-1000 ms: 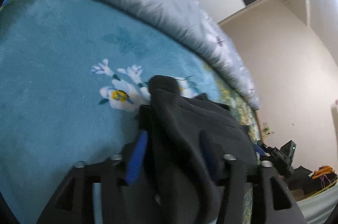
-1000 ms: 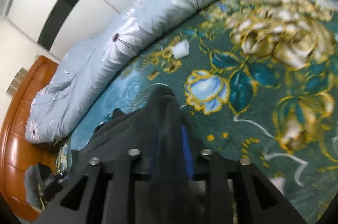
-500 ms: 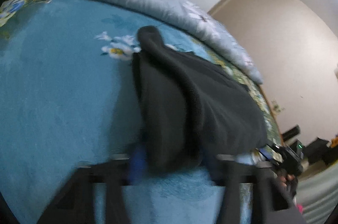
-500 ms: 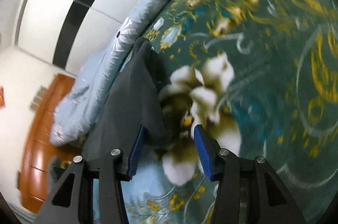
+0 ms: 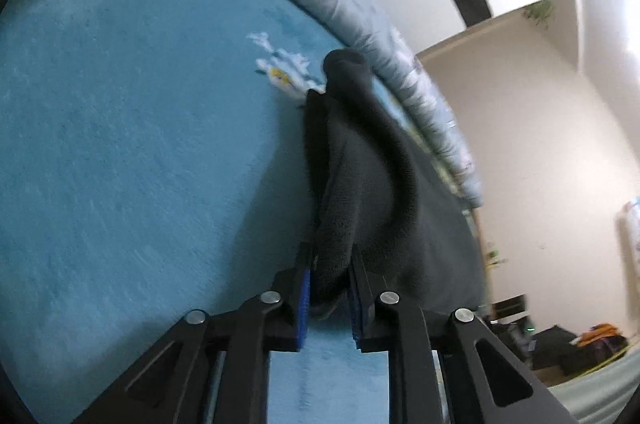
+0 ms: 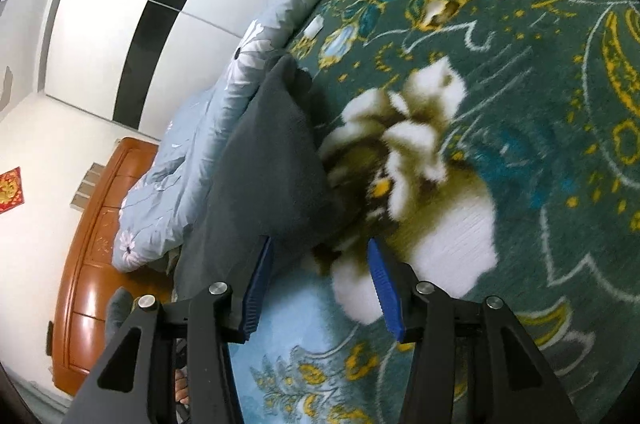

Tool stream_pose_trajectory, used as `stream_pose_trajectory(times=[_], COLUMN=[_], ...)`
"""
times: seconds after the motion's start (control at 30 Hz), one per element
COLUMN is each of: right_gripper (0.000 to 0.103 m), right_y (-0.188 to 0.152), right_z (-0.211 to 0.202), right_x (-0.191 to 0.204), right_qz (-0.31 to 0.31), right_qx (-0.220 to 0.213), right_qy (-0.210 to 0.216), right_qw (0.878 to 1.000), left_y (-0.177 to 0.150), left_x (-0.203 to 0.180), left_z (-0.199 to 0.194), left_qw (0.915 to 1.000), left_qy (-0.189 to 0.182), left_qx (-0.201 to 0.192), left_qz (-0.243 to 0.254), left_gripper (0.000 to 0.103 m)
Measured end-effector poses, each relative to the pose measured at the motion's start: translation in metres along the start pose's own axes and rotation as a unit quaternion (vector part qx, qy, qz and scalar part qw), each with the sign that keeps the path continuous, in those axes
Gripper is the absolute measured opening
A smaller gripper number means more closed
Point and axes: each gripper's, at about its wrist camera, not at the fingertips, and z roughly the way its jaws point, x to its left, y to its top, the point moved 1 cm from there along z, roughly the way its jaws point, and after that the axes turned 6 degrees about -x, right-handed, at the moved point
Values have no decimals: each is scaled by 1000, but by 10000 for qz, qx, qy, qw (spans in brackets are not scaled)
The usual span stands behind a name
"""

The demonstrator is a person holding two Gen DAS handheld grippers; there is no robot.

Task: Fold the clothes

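A dark grey fleece garment (image 5: 372,183) lies folded on a teal floral blanket (image 5: 140,143). My left gripper (image 5: 328,288) is shut on the garment's near edge, the cloth pinched between its blue pads. In the right wrist view the same garment (image 6: 272,163) lies just ahead and to the left of my right gripper (image 6: 320,264). The right gripper is open and empty, and its left pad (image 6: 258,284) is beside the garment's edge.
A pale blue flowered duvet (image 5: 360,3) is bunched along the far side of the bed, also seen in the right wrist view (image 6: 224,95). A wooden headboard (image 6: 92,256) stands at the left. Dark clutter (image 5: 568,340) lies on the floor by the far wall.
The right gripper has opened and let go of the garment, which now lies on the blanket. The left gripper has drawn back while still gripping the cloth's edge.
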Motion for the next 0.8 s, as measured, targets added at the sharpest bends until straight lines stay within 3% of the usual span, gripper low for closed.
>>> stream_pose_trajectory(times=[0.03,0.1,0.17,0.27,0.33,0.53,0.63,0.8], right_gripper=[57,63,64,67,67,67,77,79], right_y=[-2,-4,-5,-5,-5,3,9,21], right_z=[0,3,8,18,27,50,57,72], right_x=[1,3,6,13,18,27,28,33], right_qz=[-2,10,32,103,144,273,417,482], right_qx=[6,-39,-100,-140,-126,-246,-335,-520], right_qy=[46,114,127,176,210,119,170,64], right_qw=[10000,9999,9999,9997,9996,9993,9984,9975], left_y=[-1,-4,-8,-14,-18,-14,-5,10], left_x=[-1,-3,-1,-4,-11,-34,-38,-39], left_z=[-4,-11,-9,9,23,56,68,83], left_qw=[10000,9998,9996,9986,9987,9996,9997,9993], left_qy=[-17,-34,-94,-313,-244,-106,-136,-191], left_qx=[-57,-190,-180,156,302,223,95,-17], left_qz=[19,-16,-185,-396,-338,-125,-162,-331], left_gripper=[54,82,84,84,84,90,90,90])
